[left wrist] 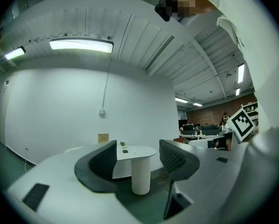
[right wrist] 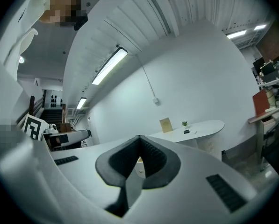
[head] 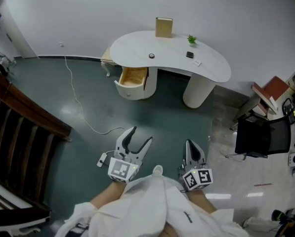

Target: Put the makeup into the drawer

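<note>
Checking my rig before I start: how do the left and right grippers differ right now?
The left gripper's jaws stand wide apart, while the right gripper's jaws are closed tip to tip. In the head view the left gripper slants toward the right, while the right gripper points nearly straight ahead. Both are empty and held close to the person, far short of the desk and its open drawer.
</note>
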Demonstrator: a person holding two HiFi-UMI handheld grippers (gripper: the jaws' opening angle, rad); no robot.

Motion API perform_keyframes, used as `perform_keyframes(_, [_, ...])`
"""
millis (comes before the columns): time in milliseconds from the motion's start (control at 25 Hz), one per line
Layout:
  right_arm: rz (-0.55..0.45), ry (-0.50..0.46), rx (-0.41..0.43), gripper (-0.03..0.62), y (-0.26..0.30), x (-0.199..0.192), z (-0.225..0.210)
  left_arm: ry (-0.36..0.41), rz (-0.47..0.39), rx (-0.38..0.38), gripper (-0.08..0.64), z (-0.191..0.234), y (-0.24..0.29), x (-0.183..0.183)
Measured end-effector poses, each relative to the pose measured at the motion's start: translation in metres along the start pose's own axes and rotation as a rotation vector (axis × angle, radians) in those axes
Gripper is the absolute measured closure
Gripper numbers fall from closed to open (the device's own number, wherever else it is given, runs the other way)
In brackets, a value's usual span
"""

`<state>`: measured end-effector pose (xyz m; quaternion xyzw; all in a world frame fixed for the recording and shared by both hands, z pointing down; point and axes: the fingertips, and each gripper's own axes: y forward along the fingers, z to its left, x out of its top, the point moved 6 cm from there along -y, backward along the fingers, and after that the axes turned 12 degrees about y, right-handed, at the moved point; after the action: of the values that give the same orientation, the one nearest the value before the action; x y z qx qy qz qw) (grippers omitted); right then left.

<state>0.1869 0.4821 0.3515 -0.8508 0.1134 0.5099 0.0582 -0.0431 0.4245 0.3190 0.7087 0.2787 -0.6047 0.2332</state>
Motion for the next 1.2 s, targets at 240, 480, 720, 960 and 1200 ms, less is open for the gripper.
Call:
perform_keyframes(240, [0.009,-0.011,0.053,0.575,0.039,0.020,-0.029,0.014,-0.006,0.044,0.279,0.007,0.045,0.000])
perform_keyframes(480, [0.019,0.005,0.061,0.575,0.067,0.026,-0.050,0.013,-0.002,0.058,0.279,0.016,0.076,-0.002])
perform_keyframes(720, [0.025,0.014,0.055,0.575,0.091,0.024,-0.064,0.018,0.007,0.060,0.279,0.038,0.103,-0.013])
perform_keyframes(960, [0.019,0.006,0.019,0.575,0.137,0.029,-0.085,0.012,-0.005,0.028,0.279,0.070,0.155,-0.026])
perform_keyframes(1200, [0.015,-0.008,0.003,0.575,0.202,0.044,-0.097,0.001,-0.007,-0.002,0.279,0.115,0.212,-0.034])
